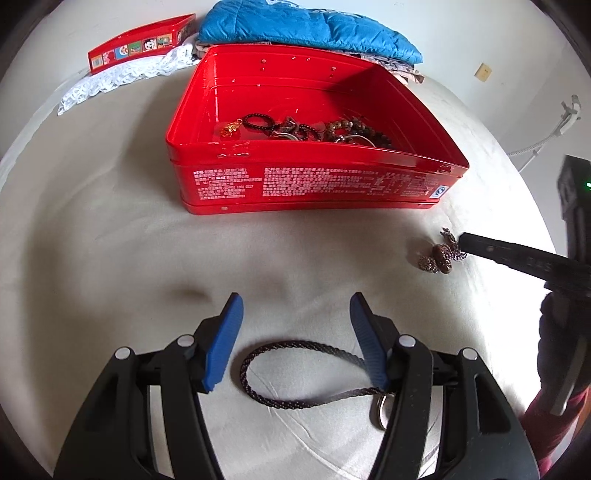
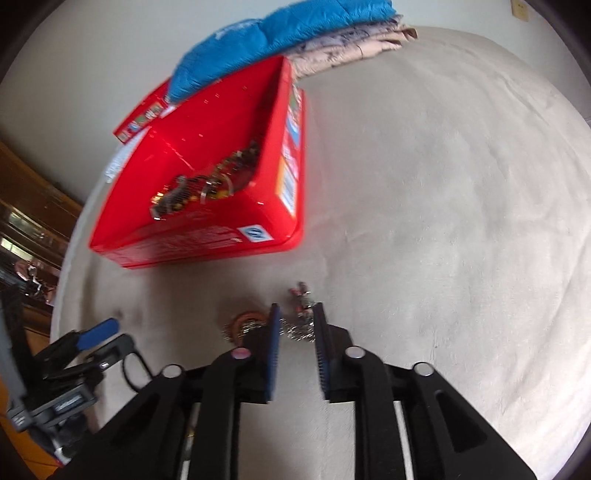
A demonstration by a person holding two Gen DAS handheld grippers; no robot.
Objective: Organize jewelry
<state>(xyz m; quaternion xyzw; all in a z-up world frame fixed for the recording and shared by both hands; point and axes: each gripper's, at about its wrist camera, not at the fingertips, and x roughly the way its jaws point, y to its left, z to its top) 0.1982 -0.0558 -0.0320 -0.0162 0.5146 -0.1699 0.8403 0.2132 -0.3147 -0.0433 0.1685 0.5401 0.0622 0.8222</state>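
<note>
A red tin box (image 1: 314, 177) sits on the cream bedspread and holds several bead bracelets (image 1: 306, 129); it also shows in the right wrist view (image 2: 207, 236). My left gripper (image 1: 295, 306) is open, its fingers on either side of a dark braided cord loop (image 1: 295, 373) with a metal ring. A brown sparkly brooch piece (image 1: 441, 254) lies to the right of the box front. My right gripper (image 2: 297, 314) is open, its blue pads (image 2: 274, 332) straddling the chain of that brooch piece (image 2: 299, 325), whose brown disc (image 2: 247, 321) lies just left.
The red tin lid (image 1: 140, 44) lies at the back left beside white lace (image 1: 118, 77). A folded blue quilt (image 1: 306, 26) and patterned cloth lie behind the box. Wooden furniture (image 2: 33, 206) stands off the bed's left edge.
</note>
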